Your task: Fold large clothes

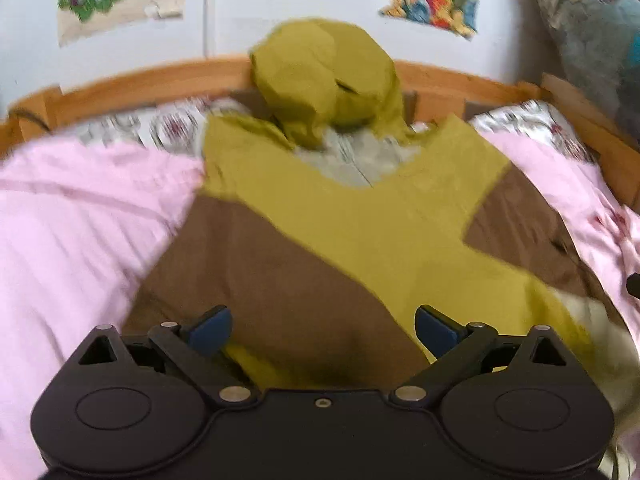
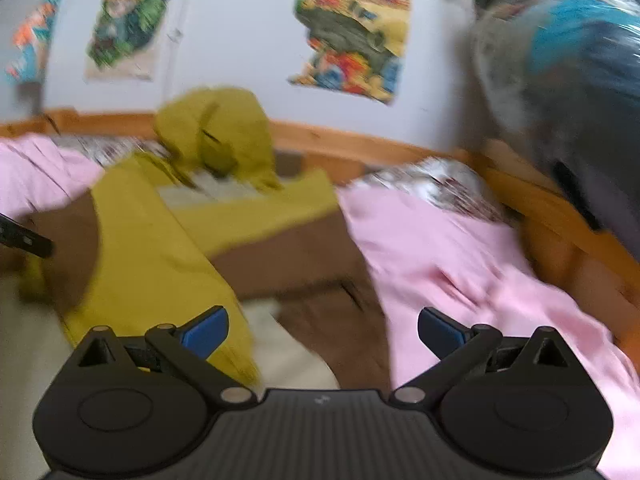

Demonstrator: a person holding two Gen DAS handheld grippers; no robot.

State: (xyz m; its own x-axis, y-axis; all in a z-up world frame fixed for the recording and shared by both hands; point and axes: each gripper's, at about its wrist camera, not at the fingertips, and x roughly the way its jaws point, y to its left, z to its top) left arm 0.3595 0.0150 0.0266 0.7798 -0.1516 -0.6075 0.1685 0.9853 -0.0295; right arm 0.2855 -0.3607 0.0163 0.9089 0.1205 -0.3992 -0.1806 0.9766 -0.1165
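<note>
Two-tone hooded jacket of mustard-yellow and brown cloth lies spread on the pink striped bedsheet, hood propped against the wooden bed frame. Best next fold, I judge: pinch a hem edge cleanly, lift, carry toward the hood. My left gripper and right gripper hover above the jacket, jaws spread wide, holding nothing.

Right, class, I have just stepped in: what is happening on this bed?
A person with a pair of tongs in each hand is folding a yellow-and-brown hooded jacket spread on a bed with pink bedding. Both the left tongs and the right tongs are open and hold nothing; they hang above the jacket's lower part. The hood lies up against the wooden bed frame. The pictures are blurred.
</note>
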